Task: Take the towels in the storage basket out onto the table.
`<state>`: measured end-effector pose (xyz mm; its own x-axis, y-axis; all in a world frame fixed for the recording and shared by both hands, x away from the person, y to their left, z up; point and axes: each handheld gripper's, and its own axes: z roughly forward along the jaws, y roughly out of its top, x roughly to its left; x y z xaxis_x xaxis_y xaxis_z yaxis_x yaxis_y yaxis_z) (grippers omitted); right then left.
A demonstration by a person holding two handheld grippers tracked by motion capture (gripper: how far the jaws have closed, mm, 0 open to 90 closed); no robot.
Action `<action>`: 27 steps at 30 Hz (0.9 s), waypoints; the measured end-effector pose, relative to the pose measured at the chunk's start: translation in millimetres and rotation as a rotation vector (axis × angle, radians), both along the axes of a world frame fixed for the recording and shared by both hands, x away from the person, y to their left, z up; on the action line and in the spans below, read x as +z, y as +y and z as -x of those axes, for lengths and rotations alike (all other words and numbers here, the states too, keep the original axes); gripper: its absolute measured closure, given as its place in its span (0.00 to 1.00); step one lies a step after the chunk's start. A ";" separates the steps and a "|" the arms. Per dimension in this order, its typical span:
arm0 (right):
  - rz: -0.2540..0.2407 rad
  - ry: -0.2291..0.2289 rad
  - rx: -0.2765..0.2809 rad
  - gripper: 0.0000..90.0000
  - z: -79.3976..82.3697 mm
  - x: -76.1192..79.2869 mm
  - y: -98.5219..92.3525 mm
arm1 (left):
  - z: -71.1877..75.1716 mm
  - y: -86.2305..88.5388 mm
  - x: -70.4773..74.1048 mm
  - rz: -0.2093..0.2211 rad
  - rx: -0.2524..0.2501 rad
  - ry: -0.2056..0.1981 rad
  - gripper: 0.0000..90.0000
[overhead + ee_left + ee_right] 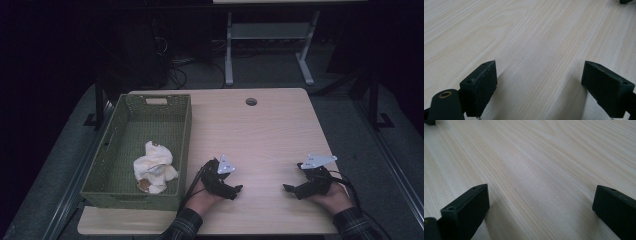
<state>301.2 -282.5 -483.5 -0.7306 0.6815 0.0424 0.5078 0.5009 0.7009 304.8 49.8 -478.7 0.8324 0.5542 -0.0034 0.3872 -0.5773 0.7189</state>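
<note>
Both jaw sets stand released, empty, on the pale wooden worktop. The crumpled white paper wad lies inside the green woven basket, left of the nearer left gripper; the right gripper rests well apart.

A pale wooden table stands on grey floor (dim room, white-legged desk behind).

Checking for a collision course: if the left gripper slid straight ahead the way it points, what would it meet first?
Probably the right gripper, which faces the left gripper across bare table; depth is uncertain.
</note>
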 end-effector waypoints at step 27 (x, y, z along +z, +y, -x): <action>0.003 -0.006 0.018 0.00 -2.2 -0.2 0.2 | -0.5 9.8 6.7 -0.012 0.067 0.055 0.15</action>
